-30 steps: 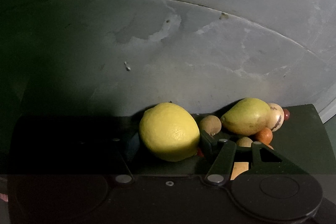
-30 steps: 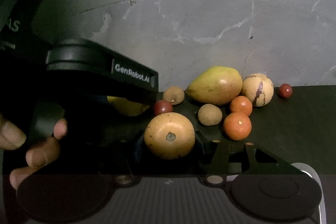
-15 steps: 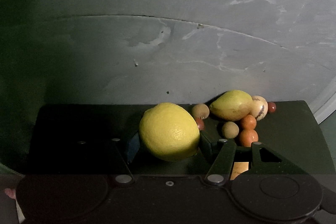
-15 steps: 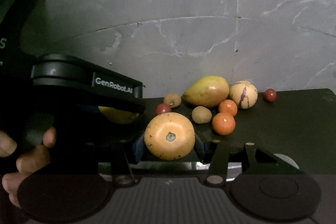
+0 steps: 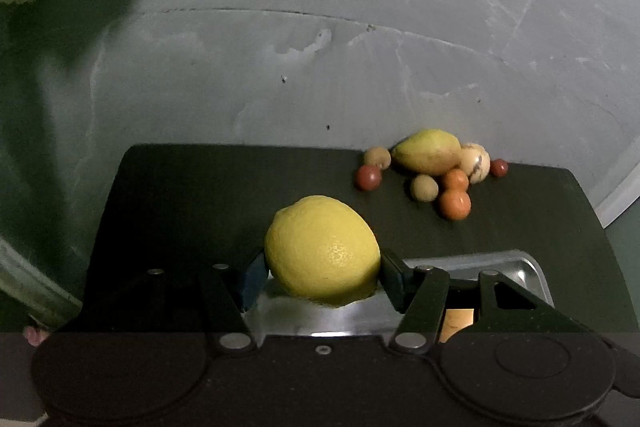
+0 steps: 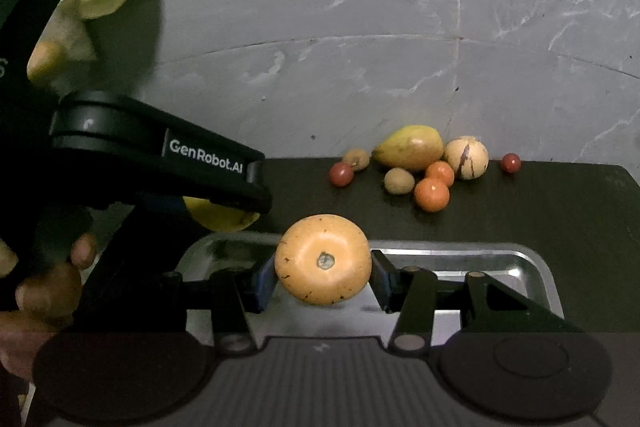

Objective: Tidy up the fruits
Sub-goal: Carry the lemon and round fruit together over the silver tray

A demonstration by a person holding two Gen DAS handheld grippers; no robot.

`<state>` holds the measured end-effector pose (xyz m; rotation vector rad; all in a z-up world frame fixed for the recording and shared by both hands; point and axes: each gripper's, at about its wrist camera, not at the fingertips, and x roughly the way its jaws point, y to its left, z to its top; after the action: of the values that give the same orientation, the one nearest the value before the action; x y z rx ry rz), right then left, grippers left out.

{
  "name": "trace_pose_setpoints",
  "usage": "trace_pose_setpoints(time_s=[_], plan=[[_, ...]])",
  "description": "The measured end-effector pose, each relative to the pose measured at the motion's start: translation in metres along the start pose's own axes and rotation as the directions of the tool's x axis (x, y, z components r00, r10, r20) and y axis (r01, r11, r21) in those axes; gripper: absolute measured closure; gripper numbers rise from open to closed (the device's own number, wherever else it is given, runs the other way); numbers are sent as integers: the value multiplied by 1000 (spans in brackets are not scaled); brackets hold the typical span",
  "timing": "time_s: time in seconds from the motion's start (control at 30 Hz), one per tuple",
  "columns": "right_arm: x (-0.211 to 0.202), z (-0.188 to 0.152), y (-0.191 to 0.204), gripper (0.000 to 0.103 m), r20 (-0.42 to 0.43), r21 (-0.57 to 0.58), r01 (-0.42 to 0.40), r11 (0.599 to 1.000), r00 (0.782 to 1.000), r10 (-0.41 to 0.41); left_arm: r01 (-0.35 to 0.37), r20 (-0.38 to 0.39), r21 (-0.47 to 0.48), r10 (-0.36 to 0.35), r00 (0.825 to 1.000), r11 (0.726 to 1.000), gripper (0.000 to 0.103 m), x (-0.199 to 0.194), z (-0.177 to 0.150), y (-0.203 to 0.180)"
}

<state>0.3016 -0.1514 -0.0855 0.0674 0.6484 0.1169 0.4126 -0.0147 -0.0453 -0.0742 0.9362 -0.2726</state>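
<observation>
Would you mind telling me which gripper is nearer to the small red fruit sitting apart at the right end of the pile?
Right. The right gripper, shut on the orange fruit, sits on the small red fruit's side; the left gripper, holding the lemon, is further left.

wall [image 6: 360, 27]: grey, cracked, patched plaster | table [image 6: 560, 211]: dark, matte, against wall | light: dim

A dark tabletop [image 6: 560, 211] stands against a grey wall. Just ahead of the right tool [image 6: 323, 281] and under it lies a metal tray [image 6: 532, 267]. Farther ahead and to the right, at the tabletop's far edge, a cluster of small fruits [image 6: 416, 167] rests on the surface.
</observation>
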Motion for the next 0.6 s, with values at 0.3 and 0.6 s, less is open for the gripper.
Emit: trace_pose_setpoints(time_s=[0.3, 0.6], plan=[[-24, -17, 6, 49, -35, -35, -38, 999, 999, 36, -20, -30, -21, 19, 999, 1000, 42, -15, -28, 8], [-37, -35, 5, 49, -85, -56, -66, 996, 994, 62, -18, -73, -16, 17, 997, 1000, 42, -18, -55, 6]])
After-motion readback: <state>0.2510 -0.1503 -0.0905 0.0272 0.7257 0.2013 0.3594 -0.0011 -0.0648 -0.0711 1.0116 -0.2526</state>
